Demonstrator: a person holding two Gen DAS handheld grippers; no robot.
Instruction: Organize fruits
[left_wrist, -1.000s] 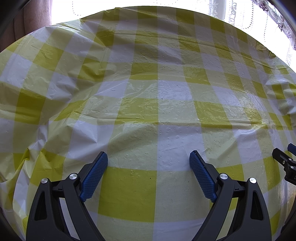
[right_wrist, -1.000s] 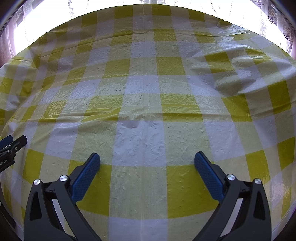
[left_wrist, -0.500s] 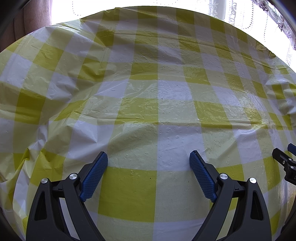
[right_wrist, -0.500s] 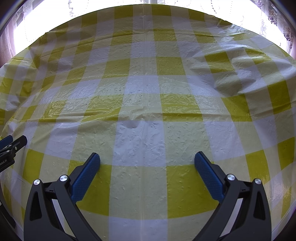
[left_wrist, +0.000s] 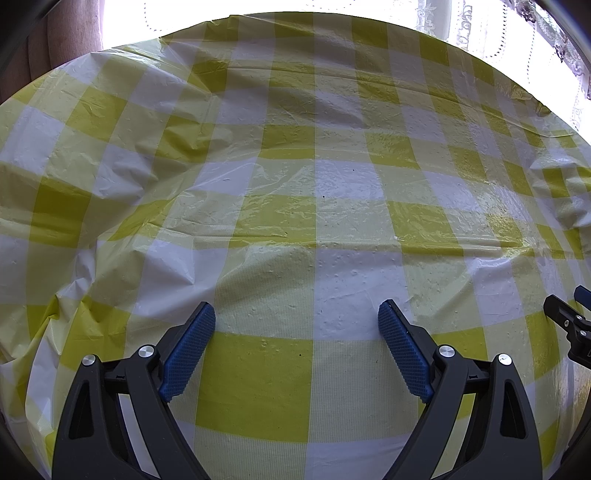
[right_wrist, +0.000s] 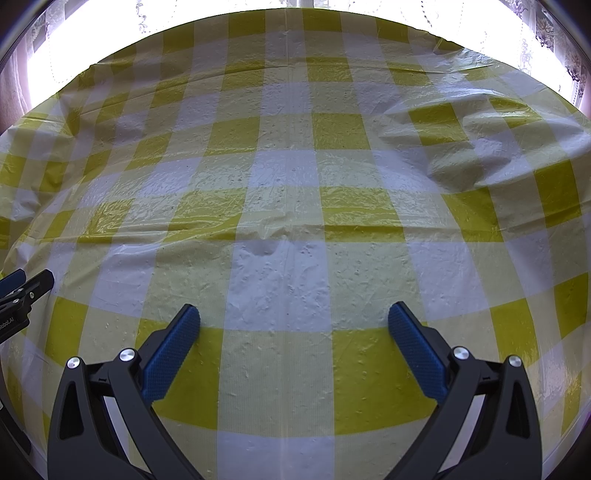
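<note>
Left gripper (left_wrist: 297, 314): jaws spread, nothing between them.
Right gripper (right_wrist: 293, 315): jaws spread, empty.
Below both: yellow-checked tablecloth (left_wrist: 258, 206).

Each hand-held gripper (left_wrist: 297, 314) has black arms, silver screws (left_wrist: 146, 350) and blue ribbed pads (left_wrist: 402, 354).

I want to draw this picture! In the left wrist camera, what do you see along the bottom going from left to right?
Left gripper's left blue pad → yellow-and-white checked tablecloth between the open jaws → its right blue pad → the right gripper's tip at the picture's edge.
</note>
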